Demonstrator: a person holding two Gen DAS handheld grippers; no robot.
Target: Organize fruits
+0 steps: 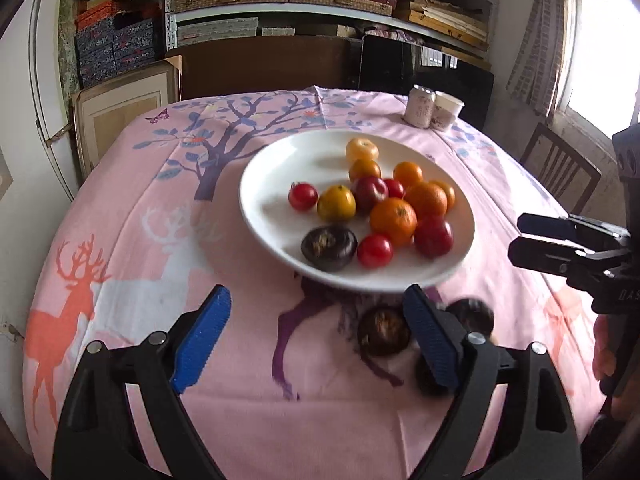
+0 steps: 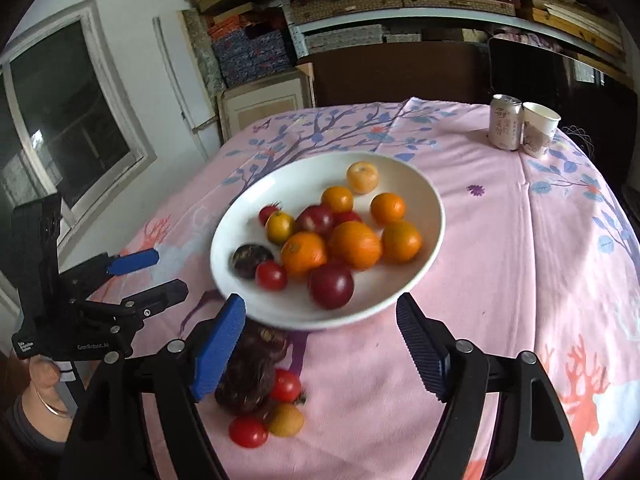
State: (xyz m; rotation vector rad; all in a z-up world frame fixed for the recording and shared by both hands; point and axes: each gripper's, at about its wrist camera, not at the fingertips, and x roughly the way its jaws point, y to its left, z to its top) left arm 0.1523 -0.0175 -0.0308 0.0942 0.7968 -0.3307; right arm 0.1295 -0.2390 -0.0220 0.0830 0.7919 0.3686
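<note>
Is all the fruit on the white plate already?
No, red tomatoes and dark fruits lie on the tablecloth beside the plate.

Left wrist view: looks forward and down along its own 2 fingers, low and close over the table's near edge. White plate (image 1: 272, 216) sits centre frame; the right gripper (image 1: 532, 240) enters at right edge.

Right wrist view: same forward-down angle, set further right. Plate (image 2: 420, 208) centre; the left gripper (image 2: 156, 276) at left edge.

Both share plate, tablecloth (image 1: 132, 248), can (image 1: 420, 106) and shelves (image 1: 320, 12).
</note>
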